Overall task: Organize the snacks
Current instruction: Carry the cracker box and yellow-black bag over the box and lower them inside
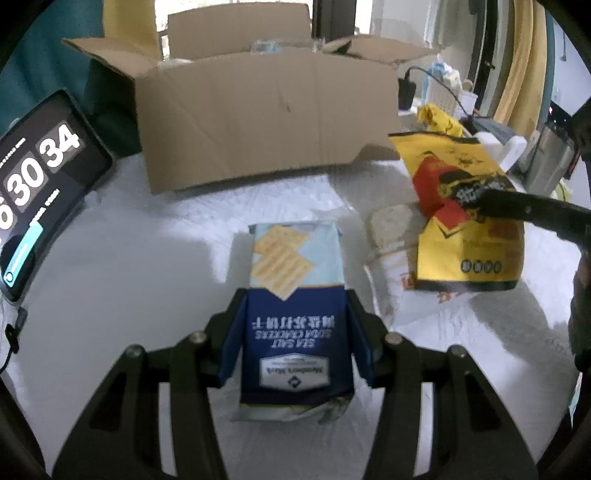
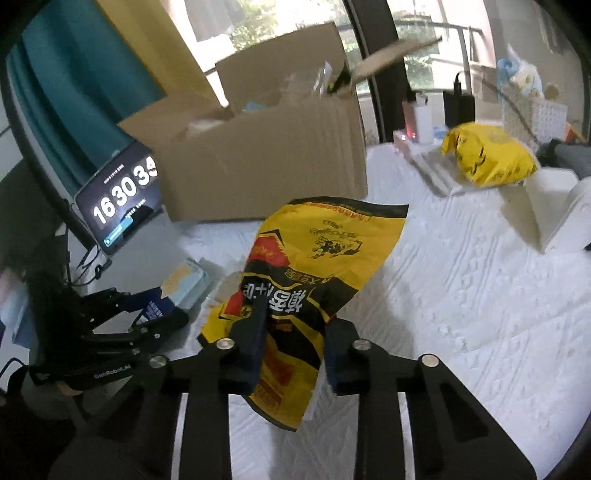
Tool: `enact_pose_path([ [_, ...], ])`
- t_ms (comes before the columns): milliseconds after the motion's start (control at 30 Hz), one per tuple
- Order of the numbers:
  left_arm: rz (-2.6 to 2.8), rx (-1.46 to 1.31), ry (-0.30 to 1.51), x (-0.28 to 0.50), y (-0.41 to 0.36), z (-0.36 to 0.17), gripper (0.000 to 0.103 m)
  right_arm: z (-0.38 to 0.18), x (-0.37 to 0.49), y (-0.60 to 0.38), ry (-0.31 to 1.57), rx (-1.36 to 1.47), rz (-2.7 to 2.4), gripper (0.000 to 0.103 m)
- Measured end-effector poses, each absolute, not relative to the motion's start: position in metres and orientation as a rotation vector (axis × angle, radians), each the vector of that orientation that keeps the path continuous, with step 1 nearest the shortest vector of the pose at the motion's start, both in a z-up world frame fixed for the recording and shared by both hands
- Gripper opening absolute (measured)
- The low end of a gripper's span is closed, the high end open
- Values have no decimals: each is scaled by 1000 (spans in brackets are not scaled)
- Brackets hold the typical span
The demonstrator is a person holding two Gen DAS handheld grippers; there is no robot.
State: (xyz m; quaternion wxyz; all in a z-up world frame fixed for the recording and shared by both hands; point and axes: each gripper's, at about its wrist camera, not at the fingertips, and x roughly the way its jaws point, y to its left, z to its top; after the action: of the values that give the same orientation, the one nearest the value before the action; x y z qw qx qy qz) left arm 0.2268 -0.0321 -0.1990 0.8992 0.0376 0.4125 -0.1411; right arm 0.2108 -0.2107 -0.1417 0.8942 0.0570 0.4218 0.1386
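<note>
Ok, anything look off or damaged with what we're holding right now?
Nothing spilled or torn. The yellow snack bag is crumpled and twisted in the right tool; the soda cracker pack sits straight in the left tool.

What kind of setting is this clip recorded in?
Probably a lived-in room at home. A table under a white textured cloth stands by a big window with teal and yellow curtains; an open cardboard box sits on it.
</note>
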Motion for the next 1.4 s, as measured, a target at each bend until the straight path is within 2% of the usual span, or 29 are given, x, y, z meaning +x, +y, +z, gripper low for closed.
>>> enact_pose_path([
  [367,-285,64,769,226,-21,-160,52,-112,215,-230,820,147,276,23],
  [600,-282,66,739,233,-22,-141,52,-102,219,-239,794,151,283,15],
  [1033,-231,58,612,267,-11,-83,52,-51,241,-234,673,115,364,15],
  [1400,-197,28,543,316,-6,-57,52,-7,286,-243,554,79,354,15],
])
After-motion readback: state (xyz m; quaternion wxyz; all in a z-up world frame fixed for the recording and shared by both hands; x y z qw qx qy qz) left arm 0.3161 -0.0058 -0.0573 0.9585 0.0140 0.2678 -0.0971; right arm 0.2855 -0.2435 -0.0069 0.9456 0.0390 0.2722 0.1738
